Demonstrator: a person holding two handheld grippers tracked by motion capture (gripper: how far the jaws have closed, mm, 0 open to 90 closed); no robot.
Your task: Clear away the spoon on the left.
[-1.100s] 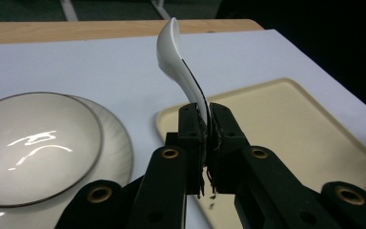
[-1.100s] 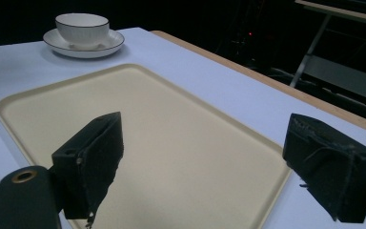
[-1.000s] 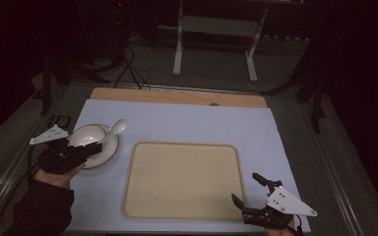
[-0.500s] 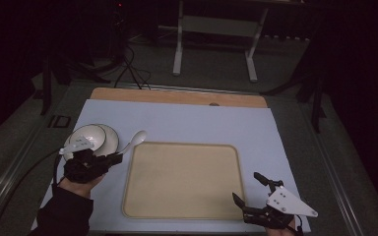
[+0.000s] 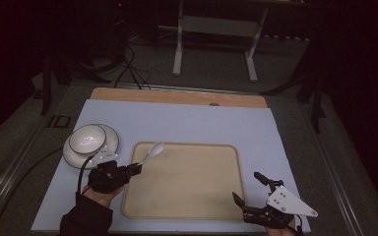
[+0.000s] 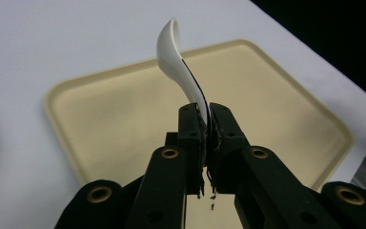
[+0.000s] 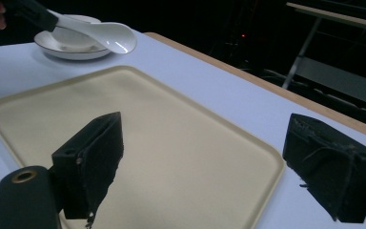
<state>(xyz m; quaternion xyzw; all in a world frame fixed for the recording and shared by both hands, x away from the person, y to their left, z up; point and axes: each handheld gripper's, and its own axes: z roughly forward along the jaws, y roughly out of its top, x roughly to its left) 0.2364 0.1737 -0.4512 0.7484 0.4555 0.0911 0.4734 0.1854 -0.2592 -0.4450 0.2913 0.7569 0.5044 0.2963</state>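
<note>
Left gripper [image 5: 137, 168] clamped on handle of white ceramic soup spoon [image 5: 152, 150]; spoon bowl over far-left corner of beige rectangular plastic tray [image 5: 187, 196]; right gripper [image 5: 248, 189] jaws wide apart, empty, at tray's near-right corner; white bowl on saucer [image 5: 89, 142] left of tray.

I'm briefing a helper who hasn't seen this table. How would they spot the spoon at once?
Start at the beige tray in the middle of the pale blue mat. At its far left corner, the left gripper holds a spoon by its handle. It is the lone glossy white, curved piece there, with its bowl raised over the tray.
</note>
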